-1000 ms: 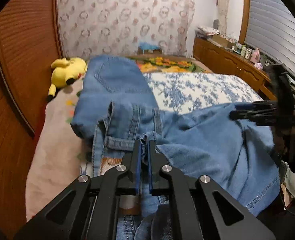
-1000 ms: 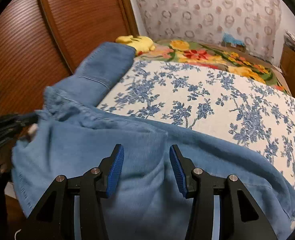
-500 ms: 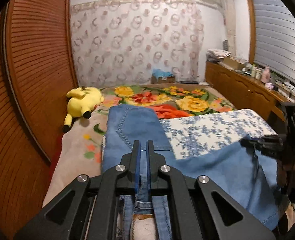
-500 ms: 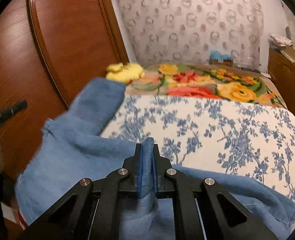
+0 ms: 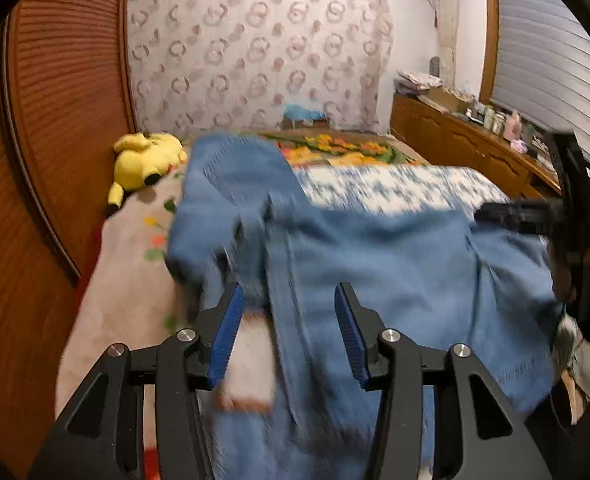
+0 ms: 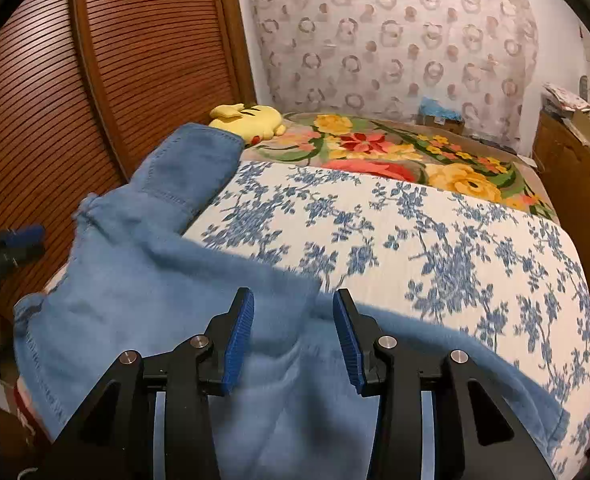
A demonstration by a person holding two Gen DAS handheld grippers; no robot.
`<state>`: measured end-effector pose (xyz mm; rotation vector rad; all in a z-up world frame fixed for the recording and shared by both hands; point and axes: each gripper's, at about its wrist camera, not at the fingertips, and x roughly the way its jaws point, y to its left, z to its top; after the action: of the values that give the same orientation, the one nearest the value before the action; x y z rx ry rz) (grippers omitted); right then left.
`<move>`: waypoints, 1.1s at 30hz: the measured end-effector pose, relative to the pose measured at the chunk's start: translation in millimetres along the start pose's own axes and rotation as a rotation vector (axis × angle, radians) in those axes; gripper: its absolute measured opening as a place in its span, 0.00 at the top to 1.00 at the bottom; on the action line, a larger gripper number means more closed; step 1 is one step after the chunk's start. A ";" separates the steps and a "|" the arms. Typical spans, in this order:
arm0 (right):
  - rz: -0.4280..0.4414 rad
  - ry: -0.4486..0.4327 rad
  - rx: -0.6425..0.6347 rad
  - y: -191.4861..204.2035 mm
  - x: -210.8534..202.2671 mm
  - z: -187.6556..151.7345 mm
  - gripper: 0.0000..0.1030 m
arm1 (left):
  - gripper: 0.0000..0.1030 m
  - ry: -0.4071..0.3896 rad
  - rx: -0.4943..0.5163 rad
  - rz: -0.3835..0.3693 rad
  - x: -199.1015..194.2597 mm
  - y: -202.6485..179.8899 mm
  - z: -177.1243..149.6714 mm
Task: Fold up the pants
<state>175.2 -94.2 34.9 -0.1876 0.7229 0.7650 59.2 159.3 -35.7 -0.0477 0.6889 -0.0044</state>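
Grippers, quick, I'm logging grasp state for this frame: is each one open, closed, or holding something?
Left gripper: open, above the blue denim pants, holding nothing.
Right gripper: open, above the same pants, holding nothing.

One pair of blue jeans [image 6: 143, 304] beneath the spread jaws; one yellow plush toy [image 6: 251, 120] beyond them; two bed covers, one blue-floral [image 6: 435, 240], one bright-flowered [image 6: 395, 148]; two grippers, left [image 5: 287, 336], right [image 6: 293, 336]

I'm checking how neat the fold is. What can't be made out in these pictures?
- Left wrist view: the blue denim pants are motion-blurred, so seams and edges by the open left tool are unclear.
- Both views: the pants' near end is cut off by the bottom edge.
- Right wrist view: the open right tool covers the fabric below it.
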 end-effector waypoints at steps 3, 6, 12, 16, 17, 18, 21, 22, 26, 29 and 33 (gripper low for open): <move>-0.005 0.035 0.031 -5.7 9.9 4.1 0.59 | 0.53 0.026 0.009 0.006 2.7 -8.6 -19.2; 0.005 0.060 0.051 -8.7 20.7 13.0 0.59 | 0.53 0.043 0.004 0.017 5.3 -11.0 -29.9; 0.033 0.103 0.039 3.3 42.5 28.2 0.94 | 0.53 0.046 -0.015 0.011 4.3 -7.9 -38.6; 0.036 0.030 -0.040 20.5 35.3 39.8 0.95 | 0.53 0.047 -0.031 0.015 5.0 -5.8 -42.3; 0.033 0.003 -0.057 24.8 29.9 43.7 0.95 | 0.53 0.046 -0.033 0.014 4.6 -5.5 -42.8; 0.030 -0.025 -0.076 29.7 23.3 48.6 0.95 | 0.53 0.044 -0.034 0.015 4.6 -4.8 -43.4; 0.022 -0.093 -0.123 41.6 5.8 60.2 0.95 | 0.53 0.041 -0.038 0.015 3.3 -4.3 -45.8; 0.022 -0.110 -0.142 46.2 0.5 63.6 0.96 | 0.53 0.039 -0.039 0.015 2.9 -3.5 -45.6; 0.008 -0.146 -0.197 61.2 -12.5 72.2 0.96 | 0.53 0.037 -0.049 0.014 2.0 -1.4 -47.7; -0.067 -0.087 -0.172 57.6 -1.7 70.5 0.96 | 0.53 0.032 -0.054 0.009 0.0 -2.6 -48.9; -0.123 0.014 -0.132 38.7 23.7 55.4 0.93 | 0.53 0.026 -0.058 -0.005 -2.3 -2.6 -51.1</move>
<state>189.5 -30.6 64.4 -0.3544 0.6682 0.6948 24.9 154.6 -73.6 -0.1046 0.7145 0.0104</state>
